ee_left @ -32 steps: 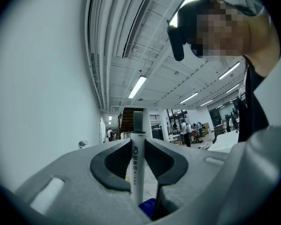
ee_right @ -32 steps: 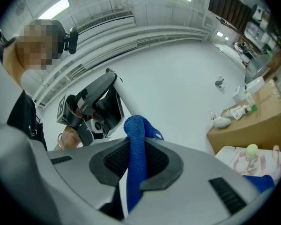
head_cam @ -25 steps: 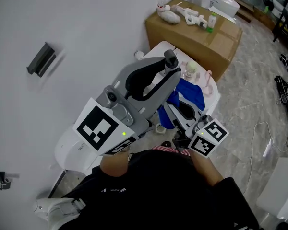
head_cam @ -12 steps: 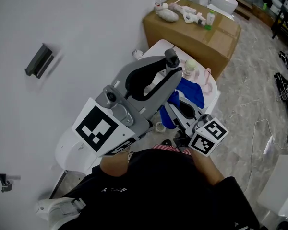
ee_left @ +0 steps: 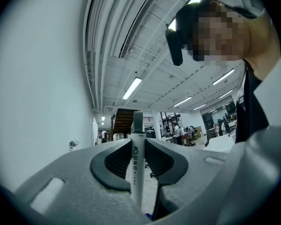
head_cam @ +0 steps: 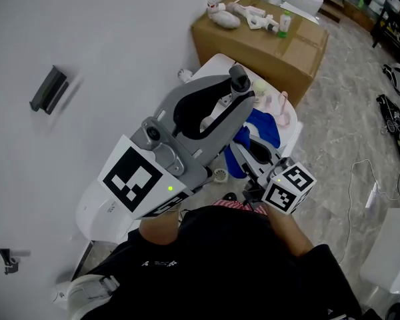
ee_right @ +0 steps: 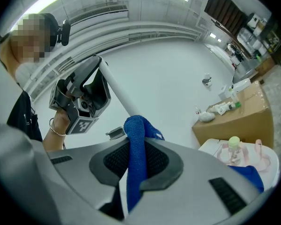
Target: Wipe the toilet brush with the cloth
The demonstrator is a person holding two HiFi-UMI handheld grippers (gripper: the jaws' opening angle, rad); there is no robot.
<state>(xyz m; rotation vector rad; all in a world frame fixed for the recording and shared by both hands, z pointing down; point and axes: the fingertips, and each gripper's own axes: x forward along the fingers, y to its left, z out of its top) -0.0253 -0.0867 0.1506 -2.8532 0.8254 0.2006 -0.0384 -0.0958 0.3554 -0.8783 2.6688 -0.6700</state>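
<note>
The right gripper (ee_right: 136, 156) is clamped tight on a fold of the blue cloth (ee_right: 135, 125). The fold bulges up out of its jaws and meets the white toilet brush handle (ee_right: 114, 86) just past its tips. Farther along, the left gripper (ee_left: 137, 144) is closed narrowly on that handle, whose grey cap stands clear beyond its jaws.

Compared with a second ago, both grips are unchanged and the right gripper's marker cube sits almost where it was. I judge the wipe is at most creeping along, with most of the handle yet to be covered.

Only the right gripper view shows cloth touching handle, along with the hand carrying the left gripper. In the head view the left gripper's body hides that contact. That view alone shows the rest of the cloth hanging below the right gripper over a white fixture (head_cam: 97, 209), with a cardboard box (head_cam: 267, 42) beyond. The left gripper view gives only the handle against the ceiling. No view shows the brush head.
</note>
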